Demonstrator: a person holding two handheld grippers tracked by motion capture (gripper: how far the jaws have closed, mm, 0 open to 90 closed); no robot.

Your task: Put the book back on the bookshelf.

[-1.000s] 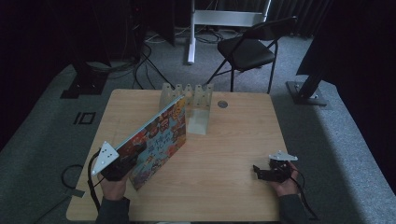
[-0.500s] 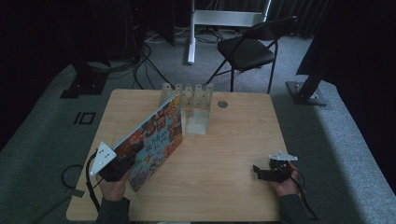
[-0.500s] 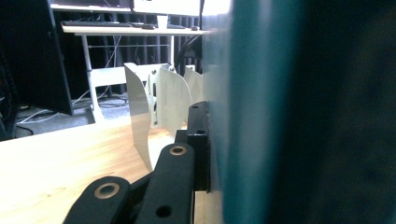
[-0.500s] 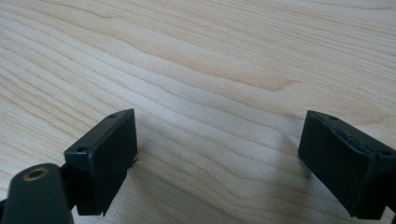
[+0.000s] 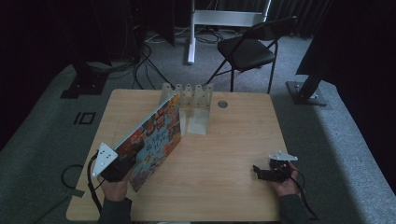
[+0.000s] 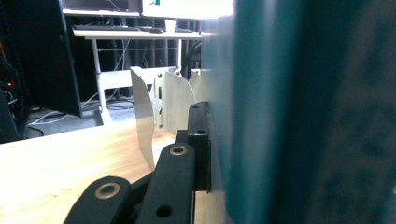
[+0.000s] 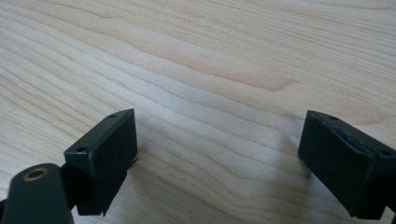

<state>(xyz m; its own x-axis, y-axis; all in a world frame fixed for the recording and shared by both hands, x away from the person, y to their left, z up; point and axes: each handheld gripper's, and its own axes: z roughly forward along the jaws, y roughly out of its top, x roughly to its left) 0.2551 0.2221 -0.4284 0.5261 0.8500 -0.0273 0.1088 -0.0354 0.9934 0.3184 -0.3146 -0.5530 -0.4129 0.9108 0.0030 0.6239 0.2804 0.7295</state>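
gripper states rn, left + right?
Left gripper: shut on the picture book, held tilted toward the metal book rack.
Right gripper: open, empty, over the wooden table.

Left tongs [image 5: 125, 164] grip a colourful book [image 5: 154, 136] tilted beside a metal rack [image 5: 191, 106].

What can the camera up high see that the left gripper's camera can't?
The high view alone takes in the book's colourful cover, the folding chair, and the right gripper resting open on the table. The left gripper view alone gives a close look at its own jaw pressed flat against the book, plus a white cup on a far desk. Both share the metal book rack and wooden table.
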